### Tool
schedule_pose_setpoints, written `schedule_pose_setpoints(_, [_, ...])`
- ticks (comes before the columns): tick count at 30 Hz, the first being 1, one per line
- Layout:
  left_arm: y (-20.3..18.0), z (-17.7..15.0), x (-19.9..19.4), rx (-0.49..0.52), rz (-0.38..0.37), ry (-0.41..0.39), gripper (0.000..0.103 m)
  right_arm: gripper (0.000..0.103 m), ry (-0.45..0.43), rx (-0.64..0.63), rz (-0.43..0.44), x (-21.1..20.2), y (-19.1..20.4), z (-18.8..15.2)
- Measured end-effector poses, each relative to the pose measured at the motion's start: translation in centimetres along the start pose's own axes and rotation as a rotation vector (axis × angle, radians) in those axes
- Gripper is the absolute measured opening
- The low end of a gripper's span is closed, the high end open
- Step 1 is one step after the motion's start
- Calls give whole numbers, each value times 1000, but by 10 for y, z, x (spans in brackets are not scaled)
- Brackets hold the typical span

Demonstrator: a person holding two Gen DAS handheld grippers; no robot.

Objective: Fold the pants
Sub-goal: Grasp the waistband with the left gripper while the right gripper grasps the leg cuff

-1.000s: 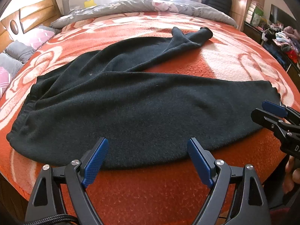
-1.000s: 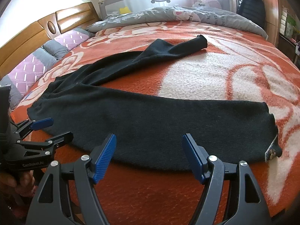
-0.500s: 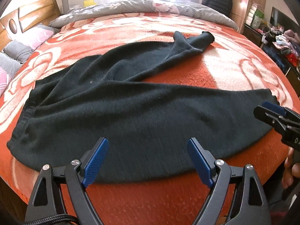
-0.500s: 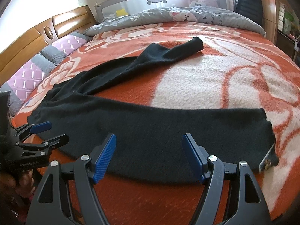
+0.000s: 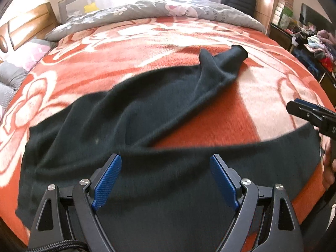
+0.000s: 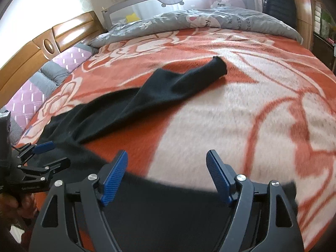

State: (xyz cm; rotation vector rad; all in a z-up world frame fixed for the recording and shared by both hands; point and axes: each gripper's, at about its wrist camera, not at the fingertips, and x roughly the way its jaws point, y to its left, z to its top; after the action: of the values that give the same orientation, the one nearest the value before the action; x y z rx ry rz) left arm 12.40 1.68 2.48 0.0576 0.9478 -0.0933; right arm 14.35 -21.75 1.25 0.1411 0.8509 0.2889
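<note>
The black pants (image 5: pixel 147 126) lie spread on the bed, on top of an orange and white blanket (image 5: pixel 147 48) with a flower pattern. The waist part is toward the left side, and the 2 legs go out to the right. The far leg (image 6: pixel 168 88) runs up toward the middle of the bed and ends in a narrow cuff (image 5: pixel 239 52). The near leg (image 5: pixel 231 168) lies along the front edge of the bed, under both cameras. The left gripper (image 5: pixel 166 180) is above the near leg, close to the place where the 2 legs meet; its jaws stand wide apart and there is nothing between the blue pads (image 5: pixel 107 180). The right gripper (image 6: pixel 168 174) is above the far edge of the same leg, more to the right, and its jaws are also wide apart and hold nothing. In the left wrist view the right gripper (image 5: pixel 302 110) shows at the right border, above the end of the near leg, with part of a hand (image 5: pixel 327 168) under it. At the far side of the bed there is a grey duvet (image 6: pixel 210 21) and a wooden headboard (image 6: pixel 31 54) on the left.
</note>
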Motion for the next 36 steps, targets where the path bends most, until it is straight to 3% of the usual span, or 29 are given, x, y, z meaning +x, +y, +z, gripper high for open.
schedule_pose_setpoints(15, [19,88,61,31,-78,57,86,77,34,2,1,60,-44,102])
schedule_pose_setpoints(24, [26,132,114,125,-114,95,86,78,75,34,-42,113,-89,160])
schedule_pose_setpoints(32, [31,150,170,169,-212,251,86,77,157,30,-21,167,-104,182])
schedule_pose_setpoints(33, [30,151,177,174,-219,272,86,76,163,33,-14,172,-105,182])
schedule_pose_setpoints(36, [27,154,188,194,-239,296,86,59,197,34,0,186,-107,185])
